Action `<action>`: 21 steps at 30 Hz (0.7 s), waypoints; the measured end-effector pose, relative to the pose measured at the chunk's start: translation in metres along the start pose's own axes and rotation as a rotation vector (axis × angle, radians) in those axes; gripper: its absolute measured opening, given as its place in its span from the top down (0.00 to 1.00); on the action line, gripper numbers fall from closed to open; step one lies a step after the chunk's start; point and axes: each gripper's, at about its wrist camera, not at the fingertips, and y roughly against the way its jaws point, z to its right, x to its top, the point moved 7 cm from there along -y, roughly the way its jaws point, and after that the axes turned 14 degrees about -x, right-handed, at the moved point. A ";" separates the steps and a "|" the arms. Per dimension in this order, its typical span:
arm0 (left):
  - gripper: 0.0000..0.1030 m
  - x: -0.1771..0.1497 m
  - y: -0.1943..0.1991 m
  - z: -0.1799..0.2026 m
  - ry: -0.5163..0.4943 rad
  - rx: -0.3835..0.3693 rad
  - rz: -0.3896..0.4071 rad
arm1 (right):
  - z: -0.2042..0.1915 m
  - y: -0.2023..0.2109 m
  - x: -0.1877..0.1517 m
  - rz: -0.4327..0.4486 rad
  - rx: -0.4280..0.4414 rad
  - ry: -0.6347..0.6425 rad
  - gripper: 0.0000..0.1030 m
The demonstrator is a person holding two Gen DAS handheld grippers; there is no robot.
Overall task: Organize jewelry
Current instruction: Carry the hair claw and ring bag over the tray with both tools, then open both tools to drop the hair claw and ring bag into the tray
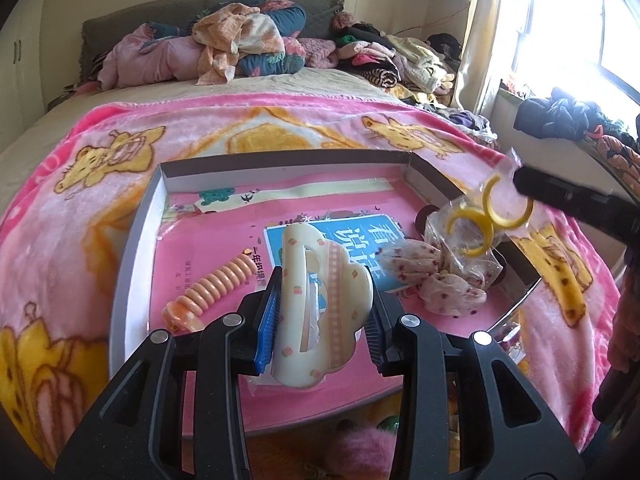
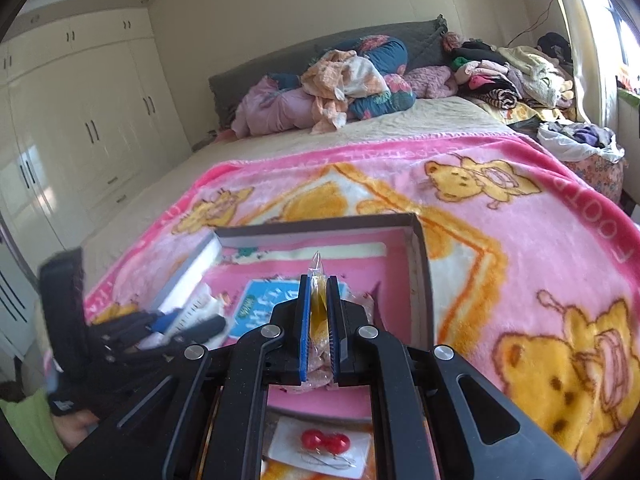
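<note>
My left gripper [image 1: 320, 312] is shut on a cream hair claw clip [image 1: 320, 304] with small peach prints, held over a shallow grey-walled box [image 1: 132, 240] with a pink floor. My right gripper [image 2: 319, 320] is shut on a clear bag of yellow hoop earrings [image 2: 318, 308], above the same box [image 2: 422, 272]. In the left wrist view that bag [image 1: 486, 220] hangs from the right gripper's black finger [image 1: 568, 200] over the box's right side. An orange ribbed hair clip [image 1: 216, 284] and floral scrunchies [image 1: 436, 276] lie in the box.
The box rests on a pink bear-print blanket [image 1: 80, 208] on a bed. A blue booklet [image 1: 360, 248] lies in the box. Red bead earrings on a white card [image 2: 324, 442] lie below the right gripper. Piled clothes [image 1: 240, 44] sit at the headboard. A wardrobe [image 2: 80, 120] stands left.
</note>
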 end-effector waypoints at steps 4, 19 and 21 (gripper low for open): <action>0.73 -0.002 -0.004 -0.001 0.001 0.000 -0.013 | 0.006 -0.010 -0.001 -0.024 0.013 -0.046 0.92; 0.72 -0.005 -0.013 -0.003 0.000 0.002 -0.026 | 0.047 -0.043 -0.042 -0.165 -0.138 -0.124 0.88; 0.72 -0.006 -0.013 -0.004 0.000 0.002 -0.027 | 0.045 -0.040 -0.044 -0.159 -0.145 -0.101 0.88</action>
